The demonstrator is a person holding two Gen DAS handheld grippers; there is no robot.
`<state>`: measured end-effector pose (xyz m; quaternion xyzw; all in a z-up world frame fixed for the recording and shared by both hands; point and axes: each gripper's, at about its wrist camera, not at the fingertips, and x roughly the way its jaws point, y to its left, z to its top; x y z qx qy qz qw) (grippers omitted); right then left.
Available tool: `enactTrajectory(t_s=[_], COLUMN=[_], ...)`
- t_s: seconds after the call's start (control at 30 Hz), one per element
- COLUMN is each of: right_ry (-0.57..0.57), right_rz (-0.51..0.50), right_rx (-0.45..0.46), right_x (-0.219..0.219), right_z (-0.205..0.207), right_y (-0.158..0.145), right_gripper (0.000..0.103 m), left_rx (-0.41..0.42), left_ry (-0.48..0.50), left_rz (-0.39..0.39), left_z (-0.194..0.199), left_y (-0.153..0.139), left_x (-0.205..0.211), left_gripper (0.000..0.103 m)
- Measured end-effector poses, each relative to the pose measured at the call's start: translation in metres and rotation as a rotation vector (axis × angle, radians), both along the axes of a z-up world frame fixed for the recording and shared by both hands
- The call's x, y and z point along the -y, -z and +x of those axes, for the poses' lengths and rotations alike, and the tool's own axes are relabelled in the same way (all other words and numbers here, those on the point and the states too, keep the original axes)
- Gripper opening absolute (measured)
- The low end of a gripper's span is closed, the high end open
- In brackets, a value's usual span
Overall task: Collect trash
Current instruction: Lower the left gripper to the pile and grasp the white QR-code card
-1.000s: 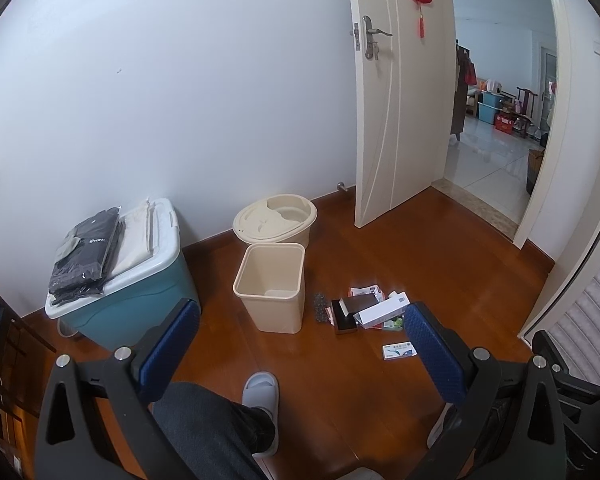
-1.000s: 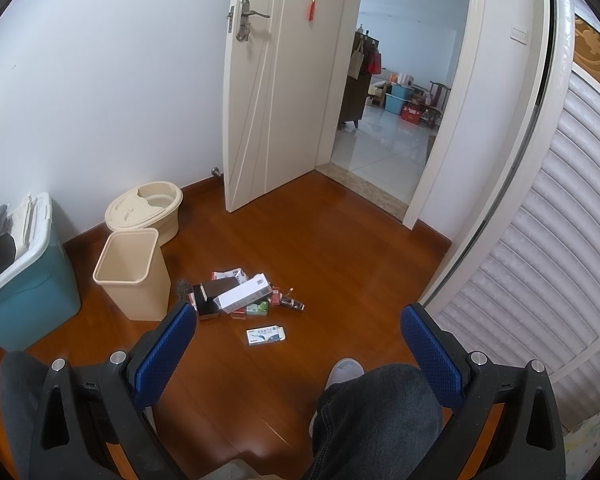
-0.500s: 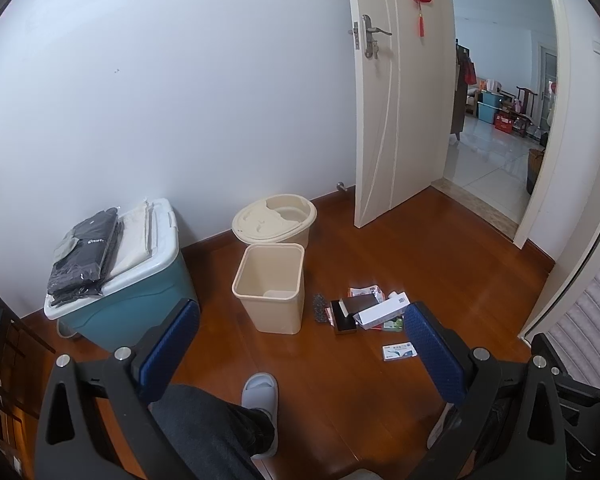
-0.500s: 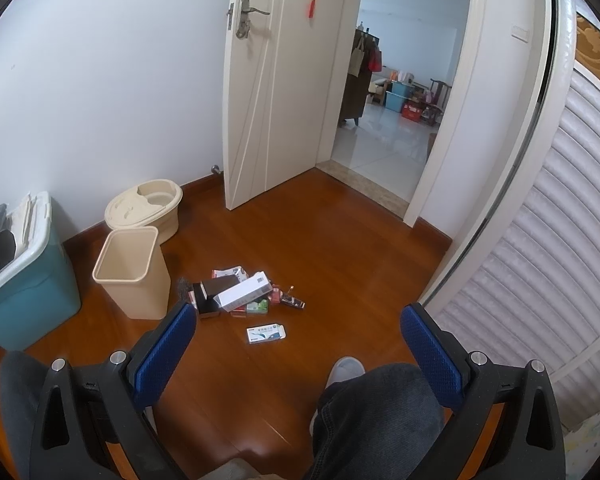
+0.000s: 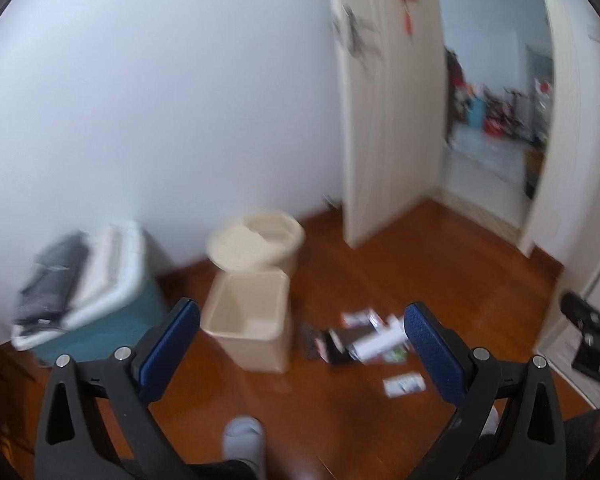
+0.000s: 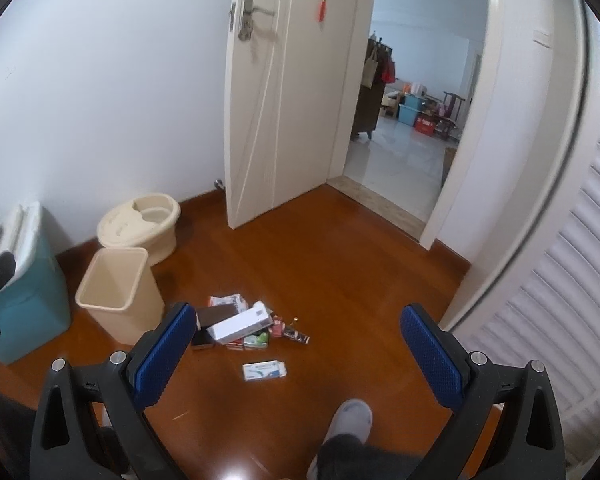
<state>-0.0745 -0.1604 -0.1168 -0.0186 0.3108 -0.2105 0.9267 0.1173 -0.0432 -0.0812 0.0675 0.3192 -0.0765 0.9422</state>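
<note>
Two grippers are held open and empty above a wooden floor (image 6: 340, 280) where the trash lies.

Both the left gripper (image 5: 300, 344) and the right gripper (image 6: 298, 344) are seen with blue pads spread wide, nothing being gripped. A pile of trash (image 6: 240, 326) — a white box, a dark flat box and small packets — is heaped on the floor just beside a beige bin (image 6: 118, 296), and one small carton (image 6: 265, 370) is set apart, nearer the camera. The left view is smeared by blur, so the pile (image 5: 360, 340) and bin (image 5: 252, 320) are hard to make out there. A teal storage box (image 6: 28, 312) is cut off at the left edge. Only a slipper (image 6: 350, 420) and a dark trouser leg of the person are shown, cropped by the lower border.
</note>
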Motion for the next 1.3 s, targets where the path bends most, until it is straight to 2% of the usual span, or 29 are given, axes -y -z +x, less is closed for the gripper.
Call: enactTrajectory(t_s=[0.07, 0.1, 0.2, 0.37, 0.47, 0.57, 0.67, 0.8, 0.87, 1.07, 1.23, 1.3], right_ry=[-0.009, -0.018, -0.084, -0.111, -0.087, -0.085, -0.09, -0.064, -0.054, -0.043, -0.02, -0.004], right_rz=[0.012, 0.015, 0.046, 0.119, 0.138, 0.13, 0.123, 0.189, 0.24, 0.274, 0.32, 0.337], right_rx=[-0.05, -0.085, -0.213, -0.389, -0.409, -0.406, -0.4, -0.373, -0.355, -0.338, -0.357, -0.366], right_x=[0.016, 0.024, 0.05, 0.114, 0.146, 0.171, 0.198, 0.228, 0.24, 0.254, 0.265, 0.27], right_z=[0.031, 0.049, 0.098, 0.163, 0.179, 0.182, 0.182, 0.183, 0.186, 0.19, 0.189, 0.19], right_y=[0.022, 0.036, 0.079, 0.135, 0.146, 0.153, 0.164, 0.181, 0.194, 0.237, 0.273, 0.288], right_gripper=[0.103, 0.103, 0.103, 0.103, 0.103, 0.103, 0.103, 0.103, 0.103, 0.103, 0.103, 0.103], left_rx=[-0.115, -0.141, -0.167, -0.266, -0.36, -0.424, -0.508, -0.617, -0.662, -0.678, -0.704, -0.696], left_ry=[0.033, 0.043, 0.047, 0.137, 0.231, 0.367, 0.523, 0.709, 0.758, 0.86, 0.906, 0.914], left_rz=[-0.003, 0.002, 0.105, 0.136, 0.137, 0.216, 0.311, 0.36, 0.37, 0.494, 0.538, 0.57], left_z=[0.035, 0.048, 0.09, 0.149, 0.182, 0.211, 0.235, 0.258, 0.266, 0.278, 0.285, 0.284], left_y=[0.033, 0.047, 0.097, 0.181, 0.24, 0.301, 0.358, 0.401, 0.414, 0.459, 0.497, 0.512], left_x=[0.01, 0.016, 0.043, 0.094, 0.132, 0.174, 0.21, 0.235, 0.241, 0.256, 0.271, 0.279], left_gripper=[0.103, 0.103, 0.103, 0.103, 0.103, 0.102, 0.089, 0.087, 0.087, 0.087, 0.086, 0.08])
